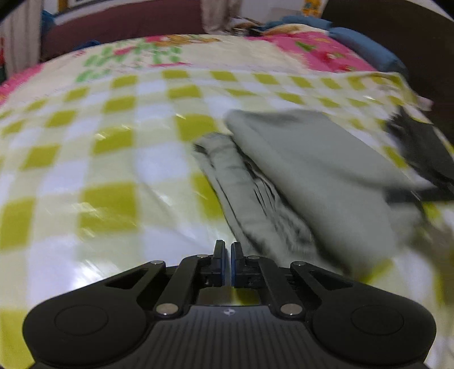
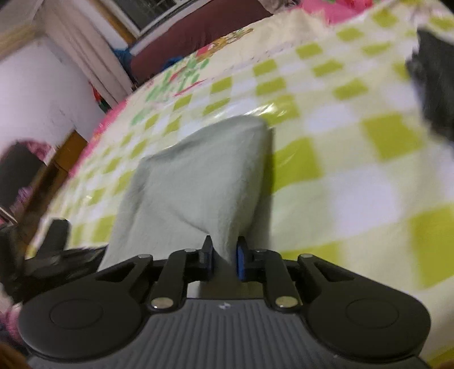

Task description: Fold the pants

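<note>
Pale grey-green pants [image 1: 298, 181] lie folded on the green-and-white checked bed cover [image 1: 107, 159], to the right in the left wrist view. My left gripper [image 1: 227, 255] is shut and empty, just left of the pants' near edge. In the right wrist view my right gripper [image 2: 224, 255] is shut on a corner of the pants [image 2: 198, 176] and holds the cloth lifted above the cover [image 2: 354, 170]. The other gripper shows as a blurred dark shape at the right edge of the left wrist view [image 1: 422, 161] and at lower left in the right wrist view [image 2: 54, 249].
A dark garment [image 2: 434, 85] lies at the upper right on the bed. A pink floral blanket [image 1: 312, 48] and blue cloth [image 1: 366, 42] sit at the far end. A maroon headboard [image 1: 119, 25], curtain and white wall [image 2: 42, 85] border the bed.
</note>
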The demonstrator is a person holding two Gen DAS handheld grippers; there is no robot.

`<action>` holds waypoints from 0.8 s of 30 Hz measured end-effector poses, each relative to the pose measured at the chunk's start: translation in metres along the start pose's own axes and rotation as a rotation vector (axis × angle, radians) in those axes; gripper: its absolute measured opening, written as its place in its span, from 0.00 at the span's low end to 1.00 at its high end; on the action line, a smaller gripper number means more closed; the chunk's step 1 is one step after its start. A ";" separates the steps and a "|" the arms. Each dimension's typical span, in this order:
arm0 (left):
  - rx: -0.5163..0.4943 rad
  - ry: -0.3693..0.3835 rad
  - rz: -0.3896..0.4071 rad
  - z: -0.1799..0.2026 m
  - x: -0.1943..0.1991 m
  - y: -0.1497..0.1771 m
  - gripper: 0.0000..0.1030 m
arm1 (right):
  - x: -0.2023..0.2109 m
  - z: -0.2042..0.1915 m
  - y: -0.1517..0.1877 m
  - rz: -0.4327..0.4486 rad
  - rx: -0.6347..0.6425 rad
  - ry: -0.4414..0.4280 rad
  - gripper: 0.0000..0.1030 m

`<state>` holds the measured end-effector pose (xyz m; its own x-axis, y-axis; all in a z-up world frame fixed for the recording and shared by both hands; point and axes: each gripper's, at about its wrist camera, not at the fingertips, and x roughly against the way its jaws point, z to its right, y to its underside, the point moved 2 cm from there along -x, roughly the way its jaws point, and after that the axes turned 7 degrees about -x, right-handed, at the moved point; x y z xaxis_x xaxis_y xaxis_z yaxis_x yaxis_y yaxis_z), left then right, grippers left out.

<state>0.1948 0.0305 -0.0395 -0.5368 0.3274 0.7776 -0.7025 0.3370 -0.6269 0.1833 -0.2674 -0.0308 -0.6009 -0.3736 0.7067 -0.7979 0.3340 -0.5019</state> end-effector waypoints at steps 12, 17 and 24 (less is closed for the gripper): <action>0.090 -0.018 0.101 0.027 0.011 0.018 0.18 | 0.032 -0.107 0.036 0.166 0.405 0.032 0.47; 0.096 -0.022 0.146 0.030 0.012 0.027 0.19 | -0.025 -0.139 0.052 0.083 0.423 0.075 0.47; 0.080 0.013 0.204 0.031 0.023 0.035 0.20 | -0.041 -0.152 0.043 0.087 0.409 0.120 0.48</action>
<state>0.1438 0.0223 -0.0423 -0.6659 0.3936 0.6337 -0.6147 0.1917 -0.7651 0.1813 -0.1056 -0.0056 -0.6763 -0.2482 0.6936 -0.7124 -0.0192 -0.7015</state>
